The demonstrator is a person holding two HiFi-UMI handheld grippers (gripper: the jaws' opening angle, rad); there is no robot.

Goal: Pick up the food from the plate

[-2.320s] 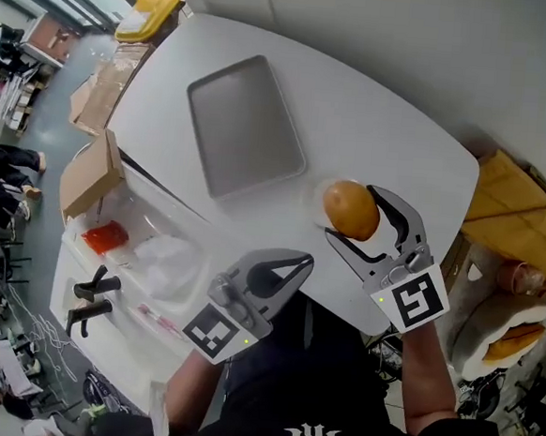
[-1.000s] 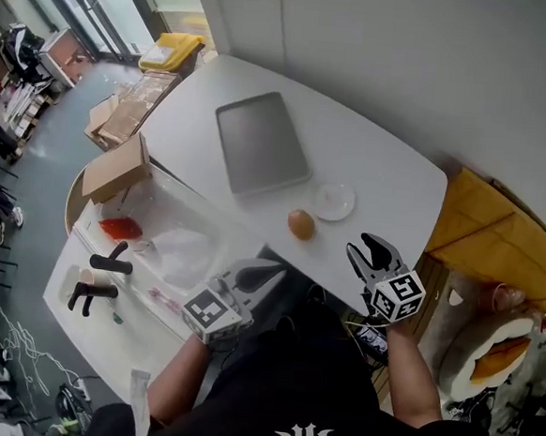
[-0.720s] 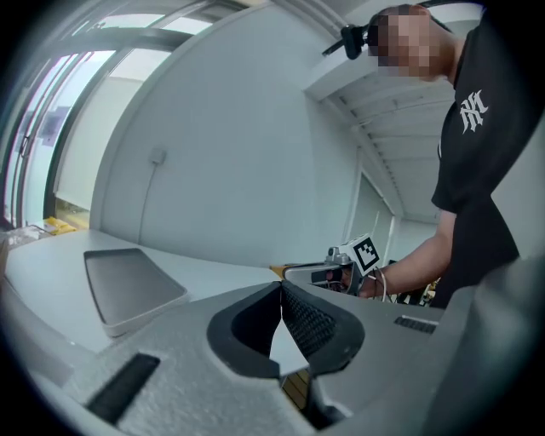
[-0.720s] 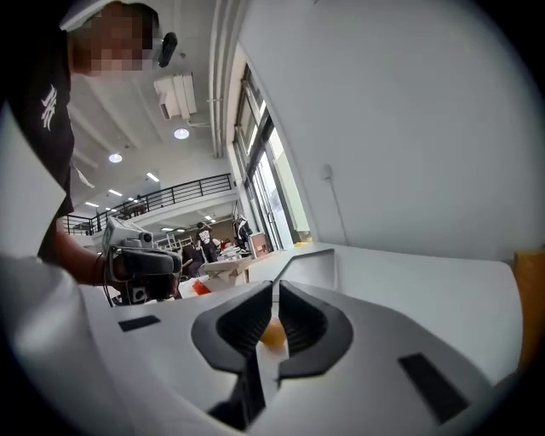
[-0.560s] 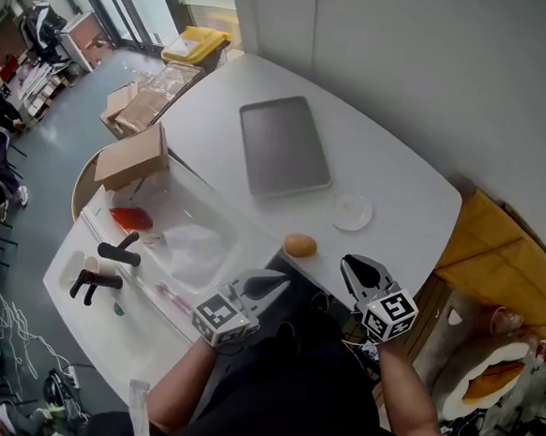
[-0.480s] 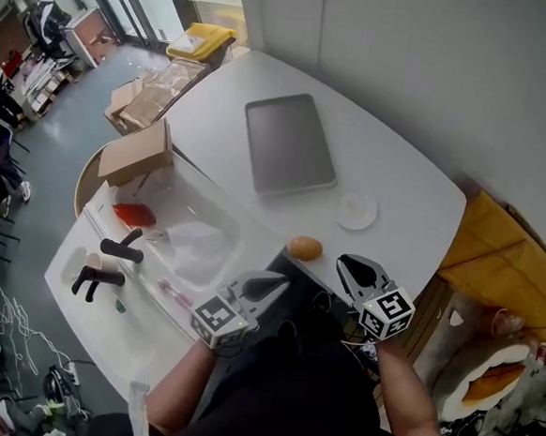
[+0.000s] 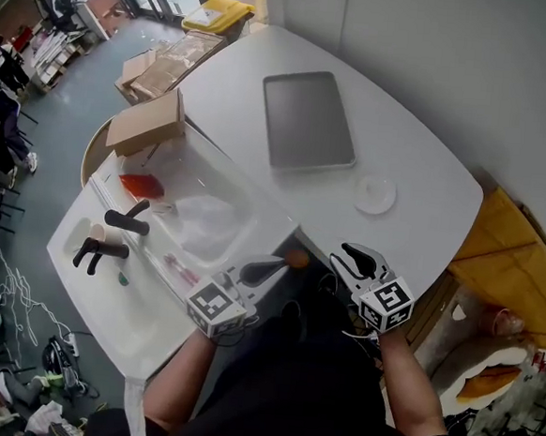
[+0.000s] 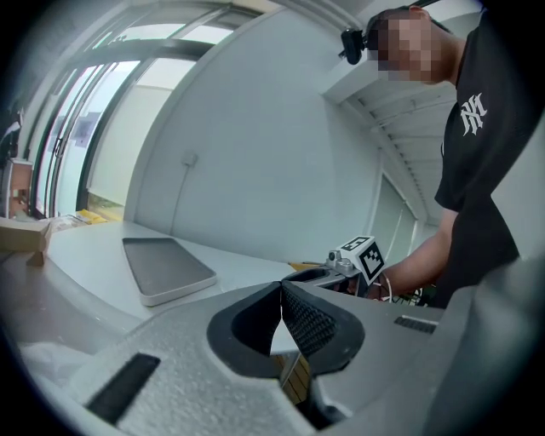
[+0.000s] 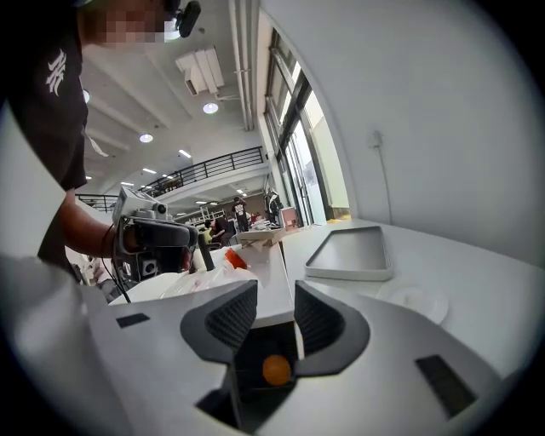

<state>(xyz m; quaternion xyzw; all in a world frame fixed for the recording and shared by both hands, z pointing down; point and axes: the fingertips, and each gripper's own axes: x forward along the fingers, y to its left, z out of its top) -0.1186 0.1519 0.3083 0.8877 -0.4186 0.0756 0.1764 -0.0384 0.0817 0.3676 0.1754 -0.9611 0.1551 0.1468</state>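
Observation:
The food, a round orange item (image 7: pixel 296 257), is off the small clear plate (image 7: pixel 376 193) and sits past the table's near edge, below the tabletop, beside my left gripper's tip. My left gripper (image 7: pixel 274 267) is shut and empty, its pads meeting at the tip (image 8: pixel 281 294). My right gripper (image 7: pixel 350 254) hovers off the table's near edge; its jaws are opening with nothing between them (image 9: pixel 274 302). In the right gripper view the orange item (image 9: pixel 275 370) shows far below, through the gap behind the jaws. The plate (image 9: pixel 413 300) lies empty.
A grey tray (image 7: pixel 308 121) lies on the white table beyond the plate. To the left stand a clear bin with plastic bags and a red item (image 7: pixel 144 185), a cardboard box (image 7: pixel 147 122) and two black handles (image 7: pixel 111 237). Yellow cushions (image 7: pixel 519 260) lie at the right.
The orange item went from the tabletop beside the plate to the near edge and over it. Both grippers drew back off the table. The right jaws closed, then parted again.

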